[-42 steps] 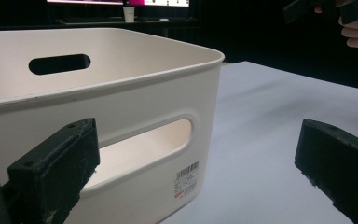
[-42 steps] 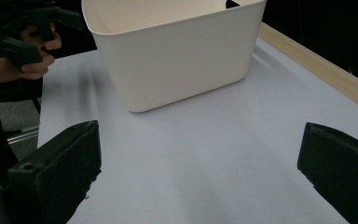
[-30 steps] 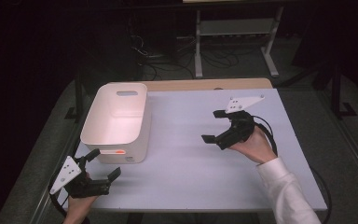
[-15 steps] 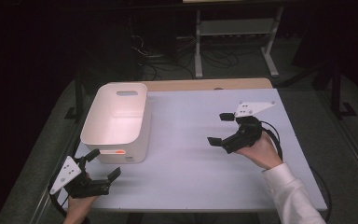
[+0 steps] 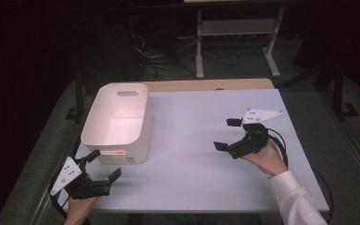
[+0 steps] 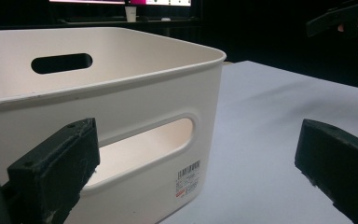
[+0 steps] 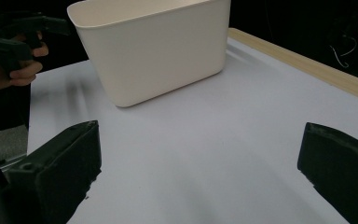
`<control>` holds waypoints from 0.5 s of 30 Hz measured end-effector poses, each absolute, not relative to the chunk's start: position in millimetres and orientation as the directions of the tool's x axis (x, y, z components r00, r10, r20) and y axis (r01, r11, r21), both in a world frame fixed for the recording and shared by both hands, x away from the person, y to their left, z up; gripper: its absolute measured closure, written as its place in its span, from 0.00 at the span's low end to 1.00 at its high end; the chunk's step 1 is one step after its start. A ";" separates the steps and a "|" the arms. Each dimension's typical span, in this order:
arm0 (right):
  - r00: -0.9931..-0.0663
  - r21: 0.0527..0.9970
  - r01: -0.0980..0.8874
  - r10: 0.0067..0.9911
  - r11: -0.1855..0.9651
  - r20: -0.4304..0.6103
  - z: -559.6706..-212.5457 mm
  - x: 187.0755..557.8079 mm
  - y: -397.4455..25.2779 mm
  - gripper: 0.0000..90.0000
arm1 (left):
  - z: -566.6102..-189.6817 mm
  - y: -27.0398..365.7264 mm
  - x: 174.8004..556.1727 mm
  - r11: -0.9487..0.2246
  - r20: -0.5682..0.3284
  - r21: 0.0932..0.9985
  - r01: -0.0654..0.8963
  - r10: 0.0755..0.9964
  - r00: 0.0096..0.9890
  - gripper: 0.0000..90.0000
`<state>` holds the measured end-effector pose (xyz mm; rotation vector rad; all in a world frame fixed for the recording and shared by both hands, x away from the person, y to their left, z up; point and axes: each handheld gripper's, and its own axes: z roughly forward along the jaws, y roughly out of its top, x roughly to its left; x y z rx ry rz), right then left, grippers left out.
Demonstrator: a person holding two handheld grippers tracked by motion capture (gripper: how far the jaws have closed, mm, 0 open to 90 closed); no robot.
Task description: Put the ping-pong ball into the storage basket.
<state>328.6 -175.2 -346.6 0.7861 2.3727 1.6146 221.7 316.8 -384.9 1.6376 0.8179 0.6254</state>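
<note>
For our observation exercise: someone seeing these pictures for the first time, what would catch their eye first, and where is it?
The white bin stands out, empty, on the left part of the pale table, a handle slot in its far wall. Next come the two black grippers, both open: the left gripper at the near left corner beside the bin, the right gripper over the table's right side.

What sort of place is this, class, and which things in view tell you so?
Probably a lab or workshop set up for recording: a plain white table in a dark room, loose cables on the floor, a metal stand behind, and a monitor glowing.
</note>
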 end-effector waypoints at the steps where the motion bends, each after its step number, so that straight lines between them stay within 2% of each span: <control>1: -0.848 0.904 0.326 0.509 0.276 0.150 -347.2 328.0 -176.1 0.00 | -385.0 316.7 221.7 -0.109 -0.026 0.977 0.182 0.788 0.615 0.00; 15: -0.825 0.909 0.334 0.544 0.249 0.154 -361.0 319.7 -187.0 0.00 | -385.3 317.1 221.7 -0.110 -0.026 0.977 0.182 0.788 0.615 0.00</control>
